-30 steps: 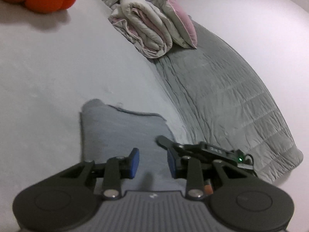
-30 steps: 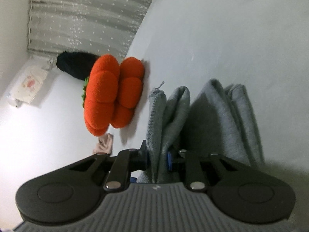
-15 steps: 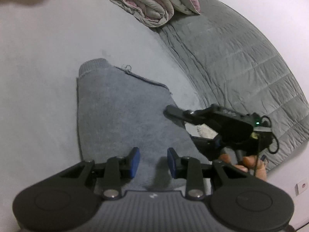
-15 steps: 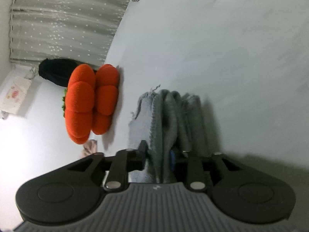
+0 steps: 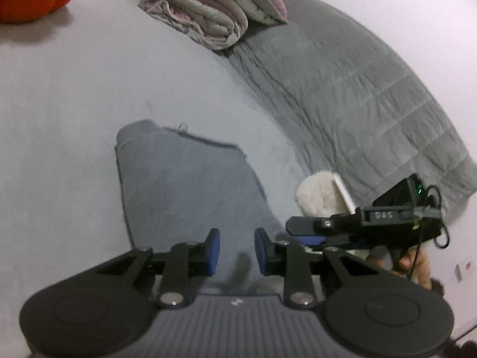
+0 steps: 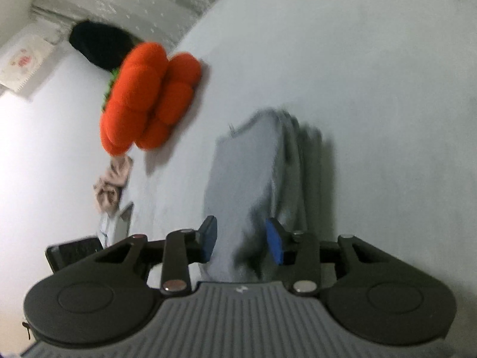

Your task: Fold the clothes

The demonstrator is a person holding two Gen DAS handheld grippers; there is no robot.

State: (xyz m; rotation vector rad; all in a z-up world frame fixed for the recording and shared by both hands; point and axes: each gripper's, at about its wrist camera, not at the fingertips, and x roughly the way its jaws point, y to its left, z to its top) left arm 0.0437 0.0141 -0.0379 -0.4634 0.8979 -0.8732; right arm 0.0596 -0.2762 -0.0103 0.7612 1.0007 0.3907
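The grey garment (image 5: 184, 185) lies folded flat on the pale bed sheet (image 5: 74, 104), its near end running under both tools.

The left hand-held gripper (image 5: 237, 252) hangs just over that near end with its blue pads (image 5: 213, 250) a narrow gap apart and nothing between them. The right hand-held gripper (image 6: 241, 240) has its pads spread wider; the garment (image 6: 247, 164) passes beneath the gap, and neither pad presses on the cloth. In the left wrist view the right tool comes in from the right side, low over the sheet, a person's hand (image 5: 414, 265) wrapped round its grip.

Just beyond that tool sits a white fluffy item (image 5: 316, 194) at the bed's edge. Further out, a grey quilted blanket (image 5: 357, 95) covers the right side of the bed, with a rolled pink and grey duvet (image 5: 205, 9) at its far end. An orange plush cushion (image 6: 146, 95) rests on the sheet, well apart from the garment, with a crumpled pinkish cloth (image 6: 113, 179) near it.
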